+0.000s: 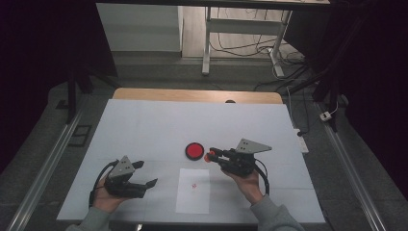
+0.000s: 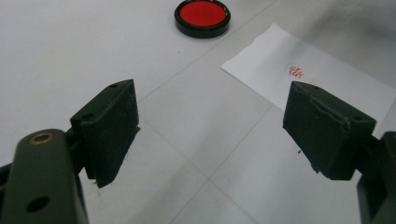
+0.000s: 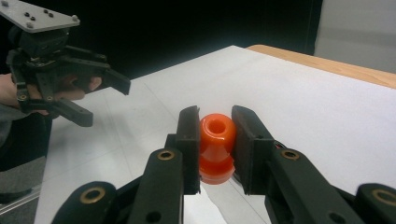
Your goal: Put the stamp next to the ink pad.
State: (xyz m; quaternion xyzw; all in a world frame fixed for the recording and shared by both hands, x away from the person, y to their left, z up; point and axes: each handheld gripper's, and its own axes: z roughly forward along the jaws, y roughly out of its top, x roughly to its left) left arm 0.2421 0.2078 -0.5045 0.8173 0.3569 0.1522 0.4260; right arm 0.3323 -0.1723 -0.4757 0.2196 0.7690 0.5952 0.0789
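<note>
Nearest the person, the left gripper (image 1: 144, 174) lay in an upturned palm, jaws spread wide over bare table beside the stamped paper (image 1: 193, 190). Farther out, the right gripper (image 1: 211, 155) pinched an orange stamp (image 3: 216, 145) just beside the red ink pad (image 1: 195, 151).

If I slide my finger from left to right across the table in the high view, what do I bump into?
left gripper → sheet of paper → red ink pad → orange stamp → right gripper, shut on the stamp.
</note>
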